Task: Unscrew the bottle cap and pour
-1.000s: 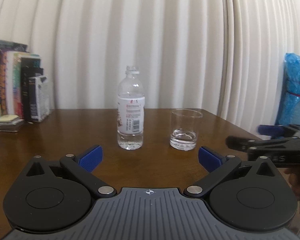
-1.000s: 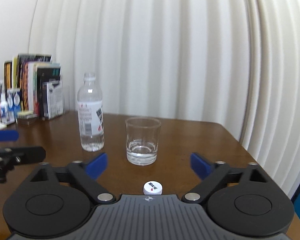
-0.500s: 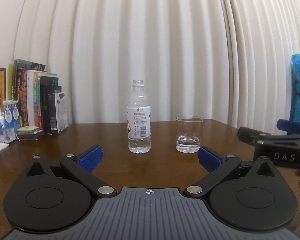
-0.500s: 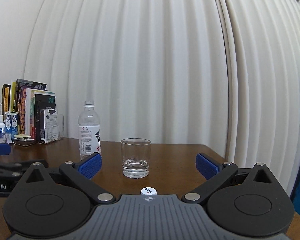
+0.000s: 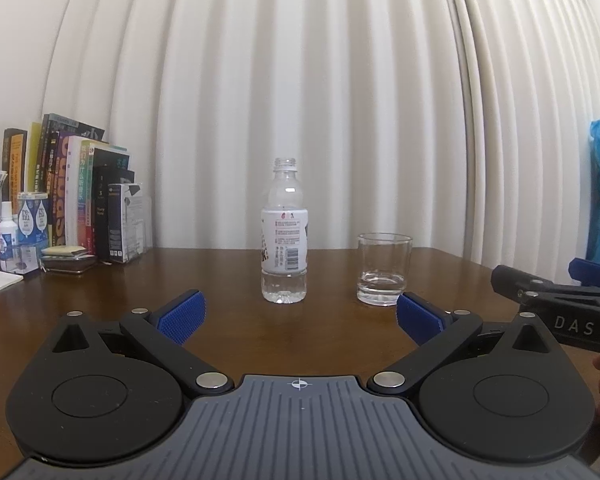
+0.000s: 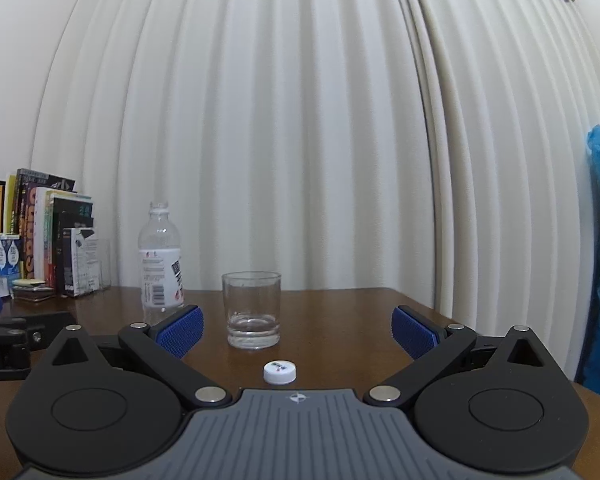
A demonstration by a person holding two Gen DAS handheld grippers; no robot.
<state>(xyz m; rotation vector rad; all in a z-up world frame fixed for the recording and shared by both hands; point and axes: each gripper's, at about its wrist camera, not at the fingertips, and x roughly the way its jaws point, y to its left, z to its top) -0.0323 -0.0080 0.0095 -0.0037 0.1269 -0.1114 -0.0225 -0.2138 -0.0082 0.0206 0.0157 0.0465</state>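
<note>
Standing upright on the wooden table (image 5: 100, 304), the uncapped bottle (image 5: 285, 232) holds a little water at its base. Just right of it, apart, stands the glass (image 5: 384, 274), also with shallow water. The white cap (image 6: 279, 372) lies flat on the table in front of the glass, untouched. Left gripper (image 5: 300, 316): jaws spread wide, holding nothing, aimed at the bottle from well back. Right gripper (image 6: 296, 332): jaws likewise released and empty, with the cap lying between its blue pads (image 6: 414, 330). Books (image 5: 76, 196) stand at the table's far left.
</note>
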